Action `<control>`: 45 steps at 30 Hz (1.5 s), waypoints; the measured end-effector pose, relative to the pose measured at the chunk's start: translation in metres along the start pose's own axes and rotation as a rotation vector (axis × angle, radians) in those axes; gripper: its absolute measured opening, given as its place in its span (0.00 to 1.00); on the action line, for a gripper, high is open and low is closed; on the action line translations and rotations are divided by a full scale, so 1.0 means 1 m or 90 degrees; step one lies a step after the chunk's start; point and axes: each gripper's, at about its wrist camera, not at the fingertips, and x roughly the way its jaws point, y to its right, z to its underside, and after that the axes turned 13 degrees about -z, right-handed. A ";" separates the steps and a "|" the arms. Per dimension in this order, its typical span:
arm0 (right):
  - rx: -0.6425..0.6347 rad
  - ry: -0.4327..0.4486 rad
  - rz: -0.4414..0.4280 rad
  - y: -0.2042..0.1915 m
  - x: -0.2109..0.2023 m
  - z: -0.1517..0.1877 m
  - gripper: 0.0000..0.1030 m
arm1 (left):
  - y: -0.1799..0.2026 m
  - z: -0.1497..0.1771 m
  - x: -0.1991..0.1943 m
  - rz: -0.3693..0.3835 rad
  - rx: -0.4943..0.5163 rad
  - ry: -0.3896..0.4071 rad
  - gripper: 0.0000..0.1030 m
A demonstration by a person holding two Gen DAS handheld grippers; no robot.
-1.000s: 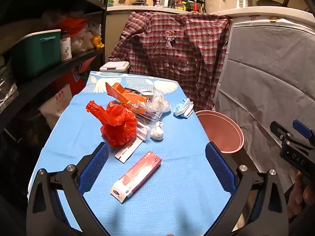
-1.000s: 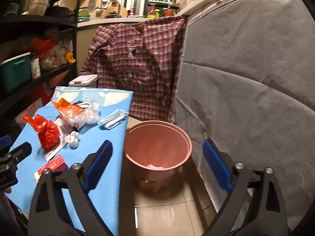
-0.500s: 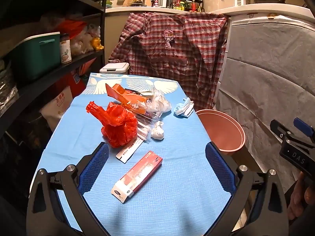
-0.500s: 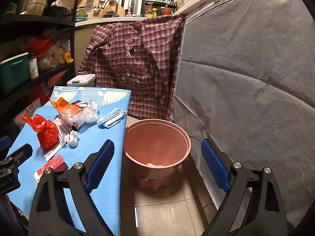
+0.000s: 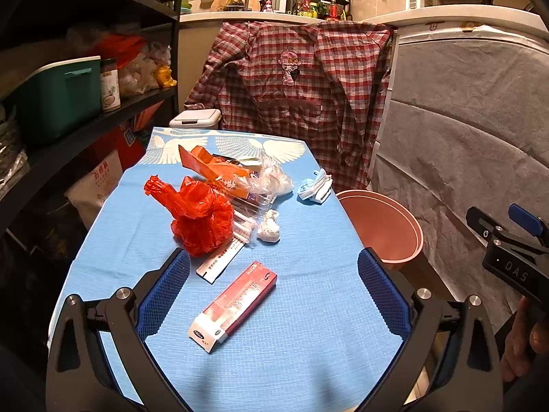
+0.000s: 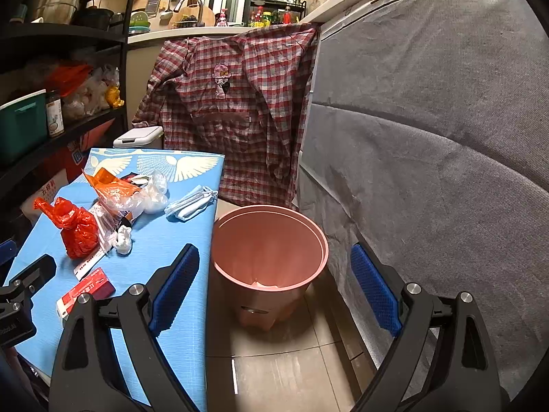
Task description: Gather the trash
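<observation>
Little has moved over the last second: both views have crept slightly, the bin sitting a touch higher in the right wrist view, and the trash lies as it did.

Left tongs [image 5: 272,290]: jaws wide apart, empty, hanging over the near end of the desk [image 5: 308,336]. Red-and-white carton [image 5: 235,305] lies flat between the blue pads, touching neither. Just beyond it, a white paper strip [image 5: 221,261] pokes out from under a knotted red plastic bag [image 5: 199,214]. Right of the bag, a crumpled white tissue [image 5: 269,228]. Behind these, an orange wrapper [image 5: 216,171] tangled with clear plastic bags [image 5: 271,180]. Light-blue face masks [image 5: 315,187] lie near the desk's right edge.

Right tongs [image 6: 274,290]: jaws wide apart, empty, off the desk's right side above the tiled floor [image 6: 291,374]. I see the pink trash bin [image 6: 269,240] between the pads, standing on the floor just beside the desk; something pale sits at its bottom, too small to identify.

Plaid shirt [image 5: 298,103] hangs behind the desk. Grey cloth [image 6: 429,137] covers the right wall.
</observation>
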 end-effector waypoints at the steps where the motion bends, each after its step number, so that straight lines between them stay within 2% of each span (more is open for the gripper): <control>1: 0.000 0.000 0.002 0.000 0.000 0.000 0.86 | 0.000 0.000 0.000 0.001 -0.001 0.000 0.92; 40: 0.001 0.002 0.007 0.004 -0.001 -0.002 0.86 | 0.005 -0.001 -0.002 0.009 0.001 0.001 0.92; 42: 0.001 0.001 0.005 0.004 -0.001 -0.002 0.89 | 0.006 0.000 -0.001 0.008 0.002 -0.002 0.92; 43: 0.002 0.001 0.003 0.004 -0.001 -0.002 0.95 | 0.006 0.000 -0.001 0.008 0.004 -0.003 0.92; 45: 0.000 0.001 0.003 0.005 -0.001 -0.002 0.95 | 0.005 0.000 0.000 0.009 0.005 -0.004 0.92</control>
